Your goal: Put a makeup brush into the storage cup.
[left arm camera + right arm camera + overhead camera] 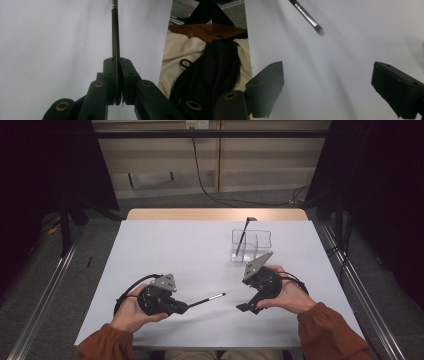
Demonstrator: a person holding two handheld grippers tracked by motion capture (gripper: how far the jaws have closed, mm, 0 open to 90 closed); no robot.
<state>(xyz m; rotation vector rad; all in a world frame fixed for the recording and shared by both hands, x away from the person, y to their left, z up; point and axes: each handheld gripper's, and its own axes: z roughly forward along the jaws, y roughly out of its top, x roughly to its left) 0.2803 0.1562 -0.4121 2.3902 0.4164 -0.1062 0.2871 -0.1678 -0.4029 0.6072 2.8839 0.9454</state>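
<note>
Left tool is clenched on the brush handle near its end, bristle tip out over the table toward the right tool, whose jaws stand wide with nothing between. Risks: the long overhang pivots in the grip; a handover grab knocks the tip aside; the clear organizer is well apart, holding another brush.

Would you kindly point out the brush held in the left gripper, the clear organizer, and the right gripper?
brush [206, 299], high view, on its dark handle past the jaws.
clear organizer [264, 240], high view, on its right compartment wall.
right gripper [327, 87], right gripper view, midway between its open jaws.
</note>
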